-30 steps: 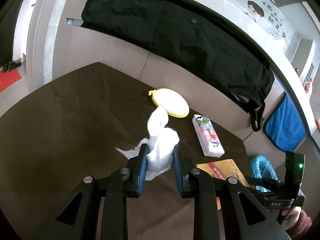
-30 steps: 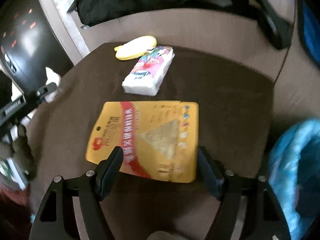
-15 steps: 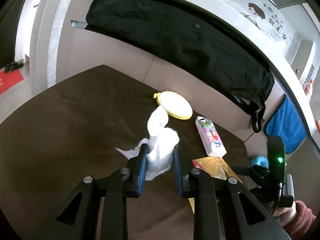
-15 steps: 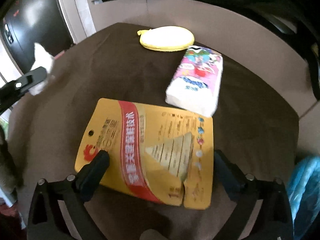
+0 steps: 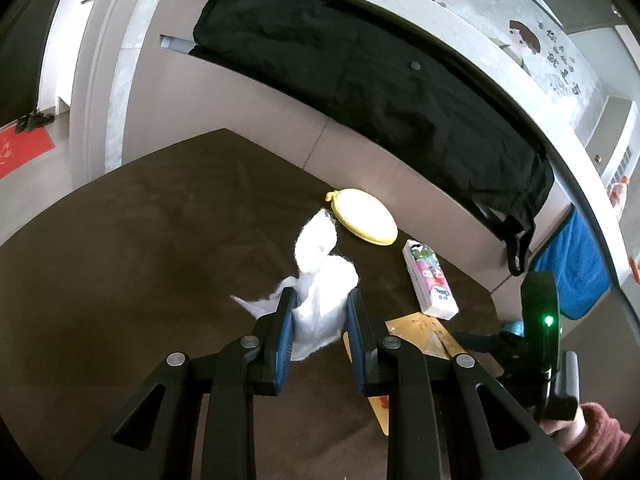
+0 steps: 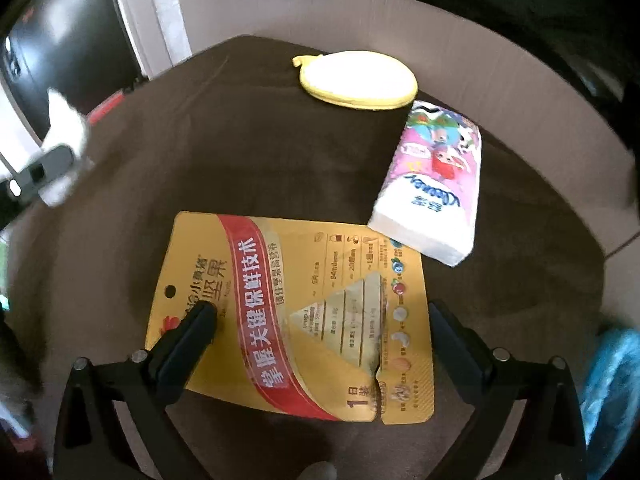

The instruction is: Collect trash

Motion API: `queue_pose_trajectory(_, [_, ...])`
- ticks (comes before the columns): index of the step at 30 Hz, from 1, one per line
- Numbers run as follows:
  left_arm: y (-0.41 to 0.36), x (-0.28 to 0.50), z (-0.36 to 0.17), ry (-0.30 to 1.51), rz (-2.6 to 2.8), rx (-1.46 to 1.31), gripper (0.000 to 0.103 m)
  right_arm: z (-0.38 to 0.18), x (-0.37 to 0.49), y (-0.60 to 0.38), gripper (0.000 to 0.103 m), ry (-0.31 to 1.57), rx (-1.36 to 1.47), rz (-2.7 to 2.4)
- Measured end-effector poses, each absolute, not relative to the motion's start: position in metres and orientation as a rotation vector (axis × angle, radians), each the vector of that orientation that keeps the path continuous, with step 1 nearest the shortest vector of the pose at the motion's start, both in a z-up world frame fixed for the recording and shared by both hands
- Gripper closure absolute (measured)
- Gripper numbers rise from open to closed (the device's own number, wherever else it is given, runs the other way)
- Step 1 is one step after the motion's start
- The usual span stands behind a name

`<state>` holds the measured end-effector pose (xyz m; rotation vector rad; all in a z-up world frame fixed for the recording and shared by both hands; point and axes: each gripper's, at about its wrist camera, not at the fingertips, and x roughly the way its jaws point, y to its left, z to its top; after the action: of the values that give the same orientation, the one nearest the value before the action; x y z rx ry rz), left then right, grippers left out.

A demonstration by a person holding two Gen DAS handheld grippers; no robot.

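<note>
My left gripper (image 5: pixel 320 300) is shut on a crumpled white tissue (image 5: pixel 320 276) and holds it above the brown table (image 5: pixel 120 248). In the right wrist view the tissue (image 6: pixel 64 124) shows at the far left. A flat yellow and red snack wrapper (image 6: pixel 296 312) lies on the table; its corner also shows in the left wrist view (image 5: pixel 416 328). My right gripper (image 6: pixel 320 316) is open, low over the wrapper, one finger on its left part and the other at its right edge.
A yellow oval pouch (image 6: pixel 356 78) and a pink tissue pack (image 6: pixel 432 184) lie beyond the wrapper. A blue bag (image 6: pixel 612 384) sits at the right table edge. A black garment (image 5: pixel 360 72) hangs on the ledge behind the table.
My right gripper has moved forward and lower over the wrapper, jaws still wide. My left gripper keeps holding the tissue, shifting slightly.
</note>
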<state>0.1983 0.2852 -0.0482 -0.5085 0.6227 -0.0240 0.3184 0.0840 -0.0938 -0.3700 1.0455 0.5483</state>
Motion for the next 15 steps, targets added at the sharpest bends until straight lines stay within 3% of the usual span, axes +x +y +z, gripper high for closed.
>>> queue_pose_trajectory(3, [0.287,0.196,-0.046,0.615,-0.019,-0.51,0.079,-0.094,0.317,0.087,0.002,1.036,-0.383,0.575])
queue_pose_trajectory(6, [0.289,0.194,-0.046,0.612,-0.014,-0.511,0.079,-0.091,0.312,0.088,0.022,1.008,-0.389,0.6])
queue_pose_trajectory(8, [0.289,0.193,-0.045,0.615,-0.011,-0.515,0.079,-0.087,0.311,0.09,0.056,0.991,-0.394,0.602])
queue_pose_trajectory(9, [0.289,0.193,-0.044,0.617,-0.012,-0.516,0.079,-0.085,0.31,0.09,0.064,0.99,-0.393,0.592])
queue_pose_trajectory(10, [0.289,0.192,-0.043,0.617,-0.015,-0.514,0.079,-0.084,0.312,0.09,0.088,0.999,-0.379,0.606])
queue_pose_trajectory(11, [0.288,0.192,-0.041,0.615,-0.016,-0.51,0.079,-0.083,0.311,0.088,0.097,1.008,-0.358,0.621])
queue_pose_trajectory(15, [0.285,0.189,-0.036,0.611,-0.019,-0.494,0.079,-0.072,0.305,0.075,0.097,1.003,-0.262,0.671])
